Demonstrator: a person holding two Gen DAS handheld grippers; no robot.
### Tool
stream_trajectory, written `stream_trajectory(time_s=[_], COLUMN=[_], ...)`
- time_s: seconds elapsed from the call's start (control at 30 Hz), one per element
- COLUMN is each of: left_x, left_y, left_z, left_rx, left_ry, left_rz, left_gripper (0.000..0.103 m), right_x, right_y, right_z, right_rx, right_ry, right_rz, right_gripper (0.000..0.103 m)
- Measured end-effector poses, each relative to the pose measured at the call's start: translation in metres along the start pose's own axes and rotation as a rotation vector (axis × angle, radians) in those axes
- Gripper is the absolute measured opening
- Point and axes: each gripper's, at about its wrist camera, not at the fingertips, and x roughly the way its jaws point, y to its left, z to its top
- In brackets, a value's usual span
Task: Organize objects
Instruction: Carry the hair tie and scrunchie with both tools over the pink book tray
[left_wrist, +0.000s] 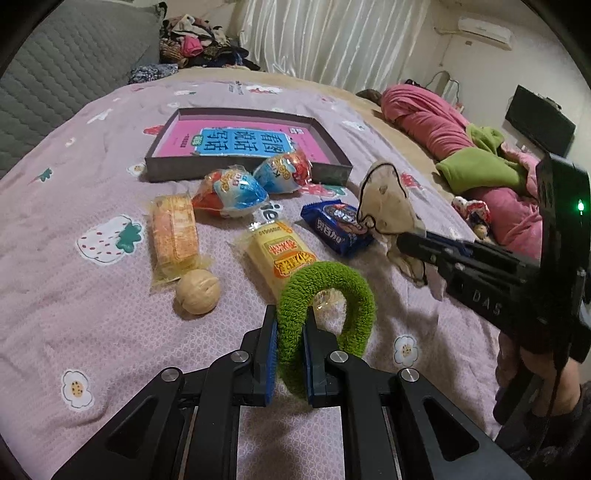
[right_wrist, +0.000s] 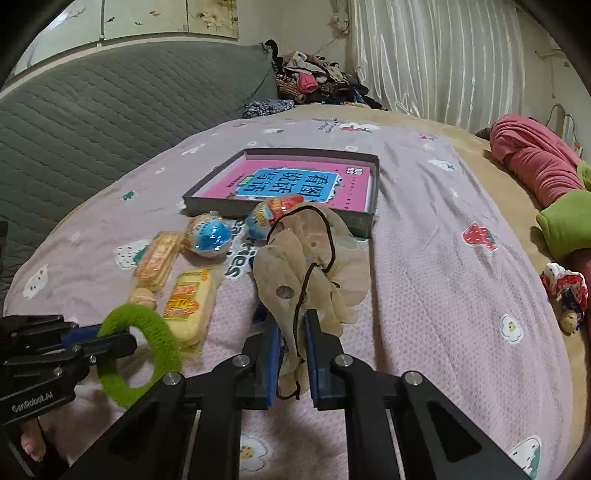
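Both hand-held grippers carry hair ties above the bed

The left hand-held gripper (left_wrist: 290, 325) clamps a green scrunchie (left_wrist: 325, 306); the right hand-held gripper (right_wrist: 291, 332) pinches a beige scrunchie (right_wrist: 314, 266). Snack packets (left_wrist: 280, 254) lie before the grey box (left_wrist: 332, 170) on the bed (left_wrist: 92, 314).

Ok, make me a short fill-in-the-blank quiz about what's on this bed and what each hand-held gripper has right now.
1. The left hand-held gripper is shut on a fuzzy ring coloured ____.
2. The right hand-held gripper is shut on a beige ____ scrunchie.
3. The shallow box holds a ____ book.
4. The walnut lies on the bedspread, touching the end of the ____ cracker packet.

Missing words: green; sheer; pink; orange
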Motion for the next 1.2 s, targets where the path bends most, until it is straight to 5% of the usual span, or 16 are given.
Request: stream_trajectory(time_s=[0.63,1.2], left_x=[-0.03,-0.066], left_y=[0.011,0.023], left_z=[0.01,0.061], left_rx=[-0.019,0.001], left_ry=[-0.054,-0.139], left_rz=[0.016,0.051], left_gripper=[0.012,0.012], right_x=[-0.031,-0.064], right_y=[0.036,0.069], right_z=[0.004,0.052], right_rx=[-0.01,-0.025], right_ry=[-0.054,-0.143], right_rz=[0.02,0.006], right_gripper=[0.009,0.009])
